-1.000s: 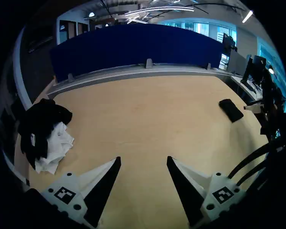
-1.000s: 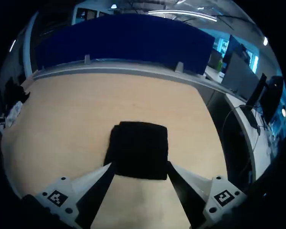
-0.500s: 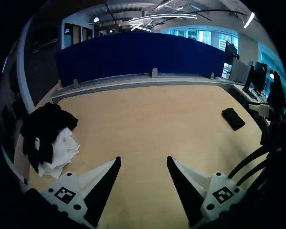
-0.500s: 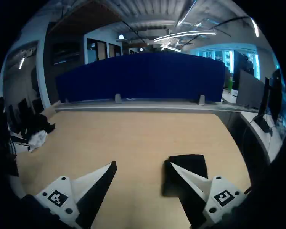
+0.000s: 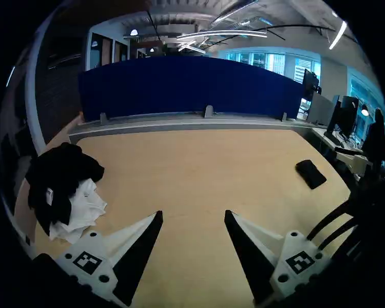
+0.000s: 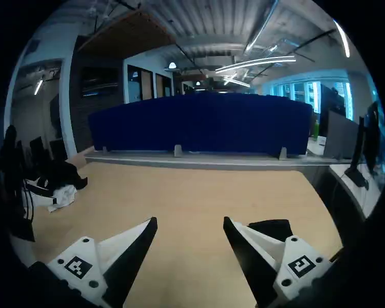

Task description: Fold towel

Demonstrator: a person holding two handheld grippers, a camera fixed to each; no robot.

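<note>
A folded black towel [image 5: 310, 173] lies flat near the table's right edge in the left gripper view. In the right gripper view the same towel [image 6: 272, 227] sits just behind the right fingertip, partly hidden by it. My left gripper [image 5: 192, 218] hangs open over bare wood with nothing between its fingers. My right gripper [image 6: 190, 225] is open too, and holds nothing. A heap of black and white cloth [image 5: 64, 192] rests at the table's left edge, and it appears far left as the cloth heap [image 6: 56, 187] in the right gripper view.
The light wooden table [image 5: 203, 164] ends at a grey rail and a blue partition [image 5: 192, 84] at the back. Monitors and cables [image 5: 346, 110] stand off the right side. Dark chairs [image 6: 18, 169] crowd the left edge in the right gripper view.
My right gripper has let go of the folded black towel, risen and pulled back left; the towel now lies beside its right finger. The left gripper has tilted up slightly.
</note>
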